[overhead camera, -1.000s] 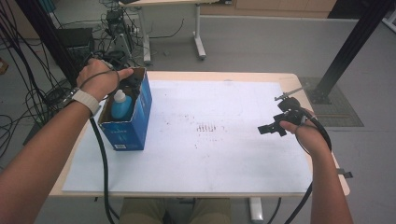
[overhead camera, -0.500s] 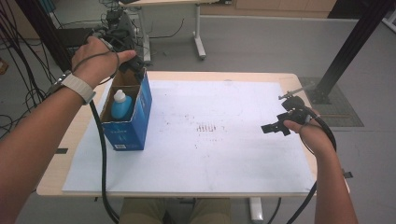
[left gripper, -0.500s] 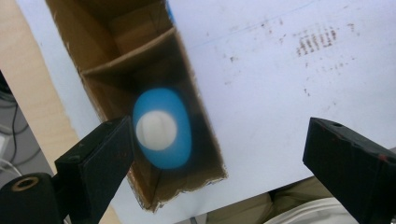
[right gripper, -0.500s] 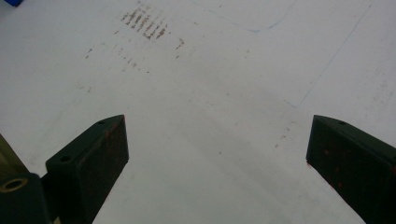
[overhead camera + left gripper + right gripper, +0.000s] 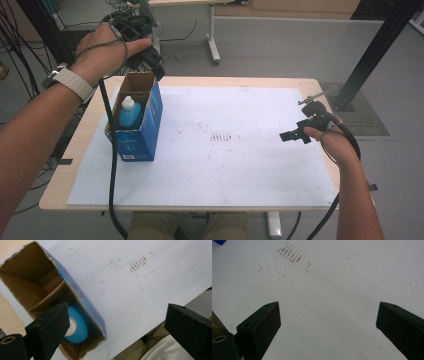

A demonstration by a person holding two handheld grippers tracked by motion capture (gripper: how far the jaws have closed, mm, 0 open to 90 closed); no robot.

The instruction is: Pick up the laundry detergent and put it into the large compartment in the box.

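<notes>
An open blue cardboard box (image 5: 142,131) stands at the left of the table, and a light-blue bottle with a white cap (image 5: 129,111) stands upright inside it. My left gripper (image 5: 156,67) hovers above the box's far end, held from above by the hand. In the left gripper view I look down into the box (image 5: 37,282) at the bottle (image 5: 76,327). The left gripper (image 5: 117,308) has just been opening its jaws, which stand wide with nothing between them. My right gripper (image 5: 292,136) hovers low over the right side of the paper. The right gripper (image 5: 328,305) is open and empty.
A white paper sheet (image 5: 250,170) covers most of the wooden table (image 5: 300,82), with brown smudges (image 5: 222,136) near its middle. The left gripper's black cable (image 5: 112,165) hangs past the box's front. A black post (image 5: 370,55) rises beyond the right edge.
My left hand rose from the top of the box to above its far end. The bottle stays in the box. The right hand has not moved.
</notes>
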